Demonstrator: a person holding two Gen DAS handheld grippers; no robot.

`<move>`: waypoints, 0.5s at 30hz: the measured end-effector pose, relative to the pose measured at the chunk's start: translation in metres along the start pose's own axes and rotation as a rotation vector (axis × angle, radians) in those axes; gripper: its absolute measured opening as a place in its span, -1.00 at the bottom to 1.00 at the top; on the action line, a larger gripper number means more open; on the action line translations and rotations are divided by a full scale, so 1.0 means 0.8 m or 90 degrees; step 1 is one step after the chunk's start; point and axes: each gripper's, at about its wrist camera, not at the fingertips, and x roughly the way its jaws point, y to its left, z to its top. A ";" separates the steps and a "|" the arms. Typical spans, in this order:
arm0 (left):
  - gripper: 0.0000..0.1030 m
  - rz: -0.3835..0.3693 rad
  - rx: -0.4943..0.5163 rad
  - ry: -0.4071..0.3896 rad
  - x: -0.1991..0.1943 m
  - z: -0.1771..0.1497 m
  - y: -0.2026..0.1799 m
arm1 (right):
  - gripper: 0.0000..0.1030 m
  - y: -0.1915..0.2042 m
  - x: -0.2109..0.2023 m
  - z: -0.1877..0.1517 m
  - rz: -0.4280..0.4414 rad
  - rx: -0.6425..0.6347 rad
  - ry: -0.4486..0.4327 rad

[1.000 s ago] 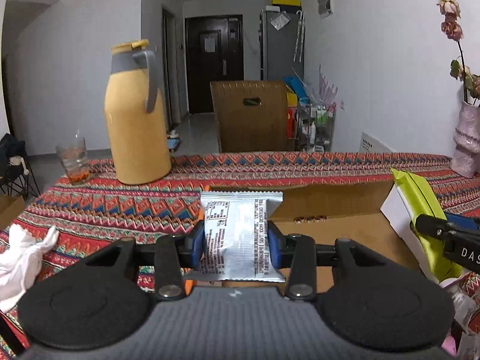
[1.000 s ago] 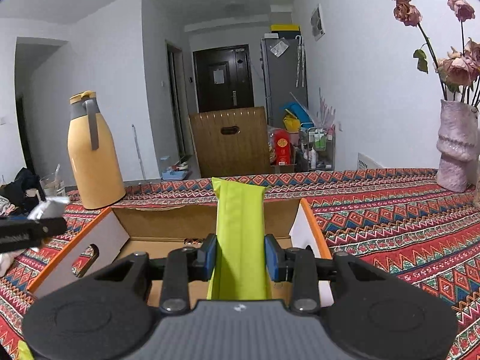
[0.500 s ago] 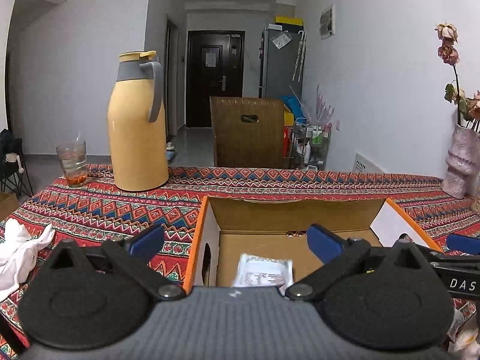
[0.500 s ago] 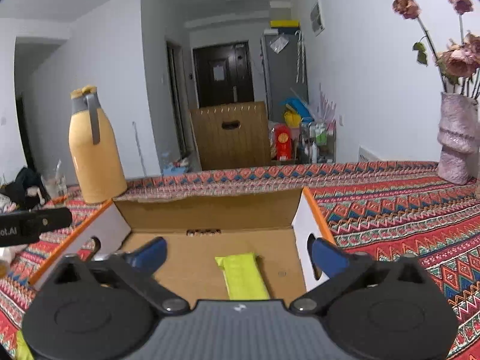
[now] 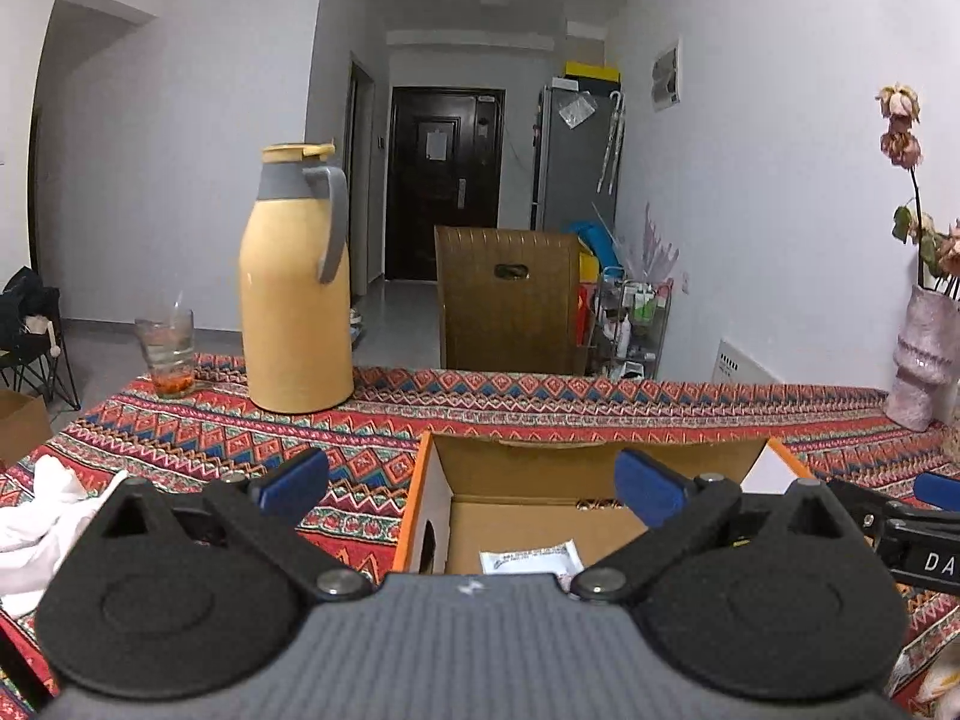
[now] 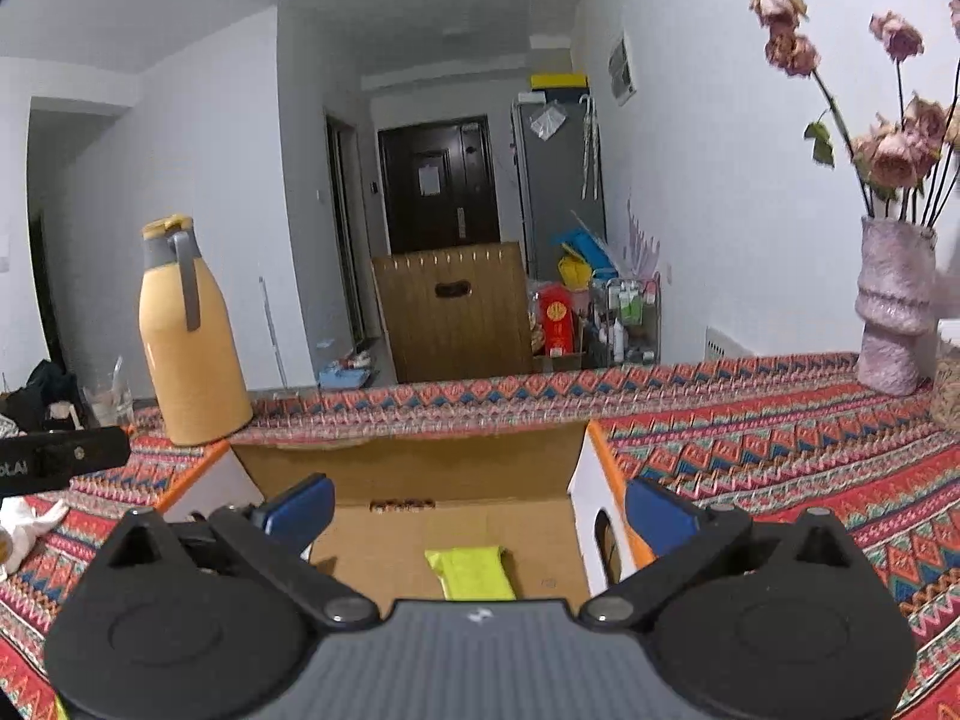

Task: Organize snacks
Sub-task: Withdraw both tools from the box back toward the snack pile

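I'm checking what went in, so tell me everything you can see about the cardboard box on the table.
The cardboard box is open-topped, plain brown inside, white outside with orange-edged flaps and a cut-out handle hole in each end wall. It sits on the patterned tablecloth. On its floor lie a lime-green snack packet and a silver-white snack packet. Both grippers hover open above it, touching nothing.

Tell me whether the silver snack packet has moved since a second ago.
Yes. The silver snack packet left the left gripper, whose jaws now stand open, and dropped down onto the floor of the cardboard box.
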 end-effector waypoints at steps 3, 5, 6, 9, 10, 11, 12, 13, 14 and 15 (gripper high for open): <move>1.00 0.000 0.001 -0.005 -0.010 0.004 0.001 | 1.00 -0.001 -0.011 0.007 0.000 -0.001 -0.009; 1.00 0.005 0.001 -0.010 -0.018 0.006 0.002 | 1.00 -0.001 -0.020 0.010 -0.003 -0.004 -0.015; 1.00 0.009 -0.001 -0.011 -0.022 0.006 0.004 | 1.00 -0.001 -0.024 0.010 -0.004 -0.008 -0.017; 1.00 0.013 -0.007 -0.007 -0.033 0.004 0.008 | 1.00 -0.002 -0.038 0.011 -0.004 -0.015 -0.018; 1.00 0.014 -0.009 -0.005 -0.037 0.003 0.010 | 1.00 -0.002 -0.042 0.010 -0.004 -0.015 -0.018; 1.00 0.014 -0.009 -0.005 -0.041 0.003 0.012 | 1.00 -0.002 -0.047 0.009 -0.003 -0.015 -0.018; 1.00 0.015 -0.009 -0.004 -0.046 0.001 0.014 | 1.00 -0.003 -0.052 0.008 -0.001 -0.015 -0.019; 1.00 0.015 -0.008 -0.005 -0.050 0.000 0.017 | 1.00 -0.004 -0.057 0.005 0.000 -0.016 -0.017; 1.00 0.016 -0.007 -0.005 -0.055 -0.002 0.020 | 1.00 -0.004 -0.061 0.002 0.000 -0.018 -0.015; 1.00 0.017 -0.009 -0.004 -0.060 -0.003 0.022 | 1.00 -0.005 -0.066 -0.001 0.000 -0.020 -0.014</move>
